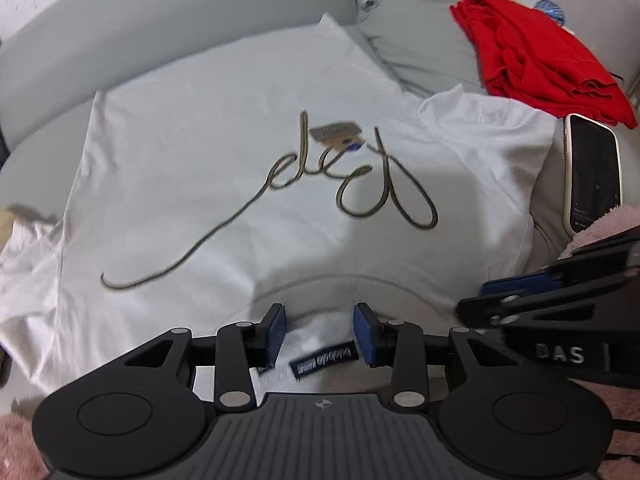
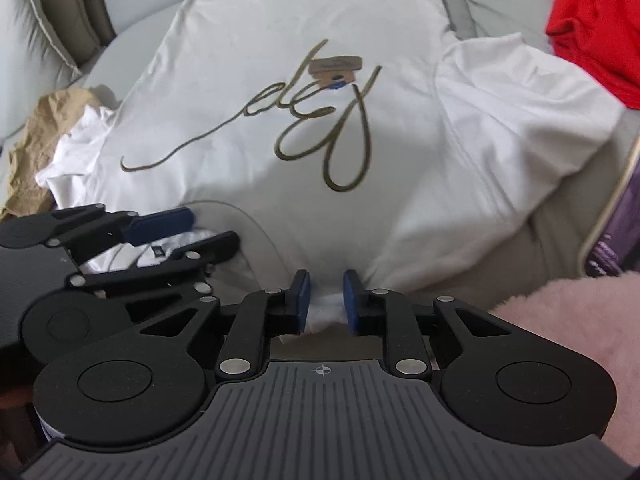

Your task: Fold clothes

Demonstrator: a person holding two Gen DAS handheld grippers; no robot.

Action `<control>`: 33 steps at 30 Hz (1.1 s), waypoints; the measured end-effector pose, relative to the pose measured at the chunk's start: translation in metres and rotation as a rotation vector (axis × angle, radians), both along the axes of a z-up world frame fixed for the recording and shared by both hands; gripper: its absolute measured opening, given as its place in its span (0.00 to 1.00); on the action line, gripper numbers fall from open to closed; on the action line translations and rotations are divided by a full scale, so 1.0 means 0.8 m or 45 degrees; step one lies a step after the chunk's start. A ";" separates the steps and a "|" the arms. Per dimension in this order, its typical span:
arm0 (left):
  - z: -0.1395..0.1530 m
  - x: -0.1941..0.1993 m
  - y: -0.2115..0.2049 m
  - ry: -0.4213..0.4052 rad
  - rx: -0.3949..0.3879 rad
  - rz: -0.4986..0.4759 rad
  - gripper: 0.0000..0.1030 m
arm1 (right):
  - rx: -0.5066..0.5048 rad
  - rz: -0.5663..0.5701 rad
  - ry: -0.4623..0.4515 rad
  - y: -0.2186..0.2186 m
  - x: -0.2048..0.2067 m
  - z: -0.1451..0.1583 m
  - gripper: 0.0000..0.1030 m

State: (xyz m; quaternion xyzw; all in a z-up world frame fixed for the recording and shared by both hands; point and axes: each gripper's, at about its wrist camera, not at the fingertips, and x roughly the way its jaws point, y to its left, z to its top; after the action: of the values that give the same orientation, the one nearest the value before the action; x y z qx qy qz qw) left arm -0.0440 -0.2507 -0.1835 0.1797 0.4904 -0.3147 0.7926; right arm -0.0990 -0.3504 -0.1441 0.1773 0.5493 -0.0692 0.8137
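While both grippers' fingers stand apart over the white T-shirt [image 1: 248, 184], red garment [image 1: 536, 56], phone [image 1: 594, 172] beside.

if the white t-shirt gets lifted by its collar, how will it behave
The white t-shirt will probably hang limp: it already creases and its sleeve lies rumpled. It looks thin, so likely light. The hang tag on its chest would probably dangle or slide off.

Each black hand-held gripper [image 1: 320, 334] [image 2: 323, 300] has blue pads, silver rivets and a ribbed grey base.
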 end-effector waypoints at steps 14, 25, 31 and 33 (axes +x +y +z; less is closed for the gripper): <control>0.022 0.009 -0.049 0.002 -0.104 0.063 0.45 | -0.022 -0.382 -0.251 -0.145 -0.053 0.074 0.45; -0.016 0.010 -0.104 0.027 0.038 -0.020 0.49 | -0.136 -0.492 -0.304 -0.218 -0.050 0.051 0.45; -0.019 0.017 -0.099 0.072 0.010 0.000 0.51 | -0.220 -0.391 -0.269 -0.239 -0.025 0.033 0.46; -0.019 0.017 -0.099 0.073 0.003 0.001 0.52 | -0.221 -0.357 -0.250 -0.243 -0.017 0.026 0.49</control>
State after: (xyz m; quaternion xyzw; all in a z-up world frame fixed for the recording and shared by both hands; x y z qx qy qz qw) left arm -0.0307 -0.3295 -0.1991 0.1711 0.5133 -0.3189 0.7781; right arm -0.1125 -0.5451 -0.1229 0.1872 0.4292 -0.2113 0.8580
